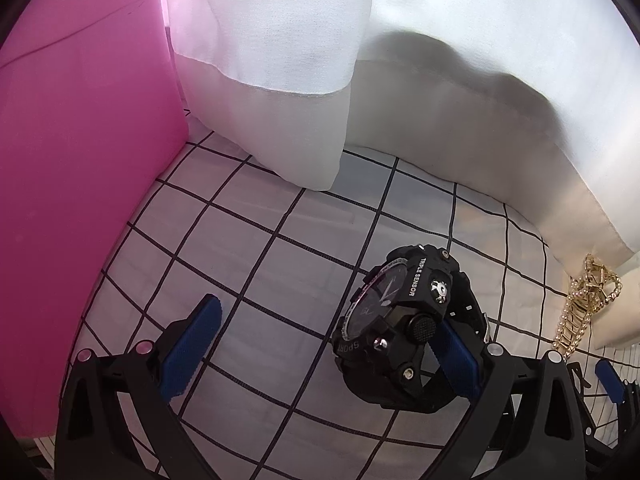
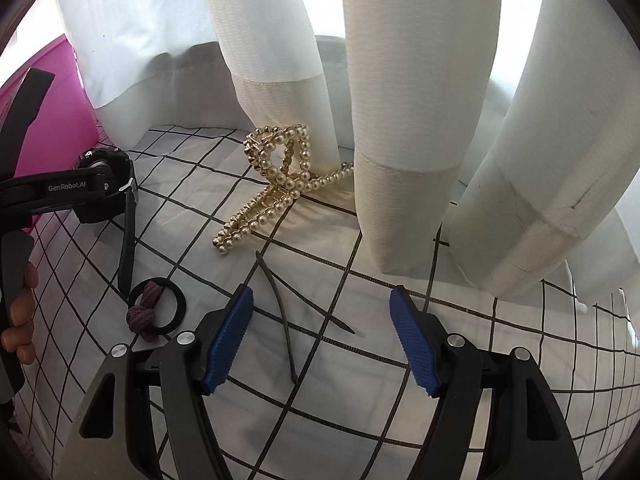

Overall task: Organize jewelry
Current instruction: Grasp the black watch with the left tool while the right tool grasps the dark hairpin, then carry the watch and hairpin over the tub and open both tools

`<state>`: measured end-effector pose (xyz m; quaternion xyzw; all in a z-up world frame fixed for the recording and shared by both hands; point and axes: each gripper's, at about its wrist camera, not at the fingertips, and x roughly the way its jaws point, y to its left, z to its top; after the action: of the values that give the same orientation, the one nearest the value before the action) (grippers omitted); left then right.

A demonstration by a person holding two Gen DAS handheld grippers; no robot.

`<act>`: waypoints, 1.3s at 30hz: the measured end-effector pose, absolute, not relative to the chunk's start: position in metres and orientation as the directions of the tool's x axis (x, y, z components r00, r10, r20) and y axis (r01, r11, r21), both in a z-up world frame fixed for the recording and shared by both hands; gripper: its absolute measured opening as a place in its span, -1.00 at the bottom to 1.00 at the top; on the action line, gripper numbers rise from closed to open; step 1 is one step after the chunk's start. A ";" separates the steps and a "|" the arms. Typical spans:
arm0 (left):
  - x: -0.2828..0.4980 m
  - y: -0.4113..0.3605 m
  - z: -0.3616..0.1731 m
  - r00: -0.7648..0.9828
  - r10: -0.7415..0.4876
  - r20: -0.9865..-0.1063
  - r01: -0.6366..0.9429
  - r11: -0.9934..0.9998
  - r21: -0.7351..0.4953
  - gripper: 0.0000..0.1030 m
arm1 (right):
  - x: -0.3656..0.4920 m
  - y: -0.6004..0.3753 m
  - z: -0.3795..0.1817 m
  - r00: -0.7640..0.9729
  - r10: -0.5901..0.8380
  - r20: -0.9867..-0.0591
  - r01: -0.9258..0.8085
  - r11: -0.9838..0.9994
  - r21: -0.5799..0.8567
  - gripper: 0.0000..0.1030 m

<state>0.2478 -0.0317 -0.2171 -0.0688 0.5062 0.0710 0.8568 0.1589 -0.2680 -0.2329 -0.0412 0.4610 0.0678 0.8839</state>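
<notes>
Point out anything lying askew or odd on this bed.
The black watch sits tipped on its side against one blue pad of the open left gripper. The pearl clip lies half tucked under the curtain.

Watch (image 2: pixel 106 184) left of pearl clip (image 2: pixel 272 184), hair tie (image 2: pixel 154 312) nearer, curtains (image 2: pixel 400 120) behind

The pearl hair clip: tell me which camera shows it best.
The right wrist view. There the pearl hair clip lies whole and sharp on the checked sheet, against the curtain. The left wrist view catches only part of it at the right edge, beside the black watch.
</notes>
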 end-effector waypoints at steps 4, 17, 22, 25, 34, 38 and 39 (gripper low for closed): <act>0.250 -0.040 -0.219 0.495 0.051 -0.868 -0.174 0.984 -0.042 0.90 | 0.157 -0.265 -0.235 0.573 0.086 -0.815 -0.164 0.986 -0.011 0.31; 0.239 -0.054 -0.213 0.528 -0.048 -0.848 -0.110 0.986 -0.124 -0.43 | 0.139 -0.252 -0.232 0.582 0.125 -0.804 -0.234 0.972 -0.018 -0.68; 0.216 -0.041 -0.211 0.523 -0.049 -0.851 -0.116 0.985 -0.128 -0.43 | 0.130 -0.260 -0.226 0.591 0.150 -0.793 -0.228 0.974 0.015 -0.70; 0.195 -0.030 -0.204 0.531 -0.052 -0.846 -0.107 0.986 -0.128 -0.43 | 0.127 -0.266 -0.220 0.596 0.159 -0.787 -0.225 0.974 0.026 -0.70; 0.172 -0.043 -0.161 0.561 -0.067 -0.825 -0.084 0.987 -0.137 -0.43 | 0.110 -0.275 -0.185 0.607 0.207 -0.767 -0.255 0.965 0.058 -0.70; 0.147 -0.040 -0.138 0.577 -0.060 -0.815 -0.097 0.985 -0.142 -0.43 | 0.099 -0.274 -0.161 0.616 0.238 -0.751 -0.294 0.954 0.061 -0.70; 0.134 -0.042 -0.126 0.583 -0.054 -0.810 -0.103 0.985 -0.140 -0.43 | 0.097 -0.273 -0.155 0.619 0.247 -0.745 -0.305 0.950 0.062 -0.70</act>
<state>0.1343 -0.0419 -0.1259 -0.0860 0.4562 0.0136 0.8856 0.0967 -0.2730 -0.1546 -0.0351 0.4086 0.1534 0.8990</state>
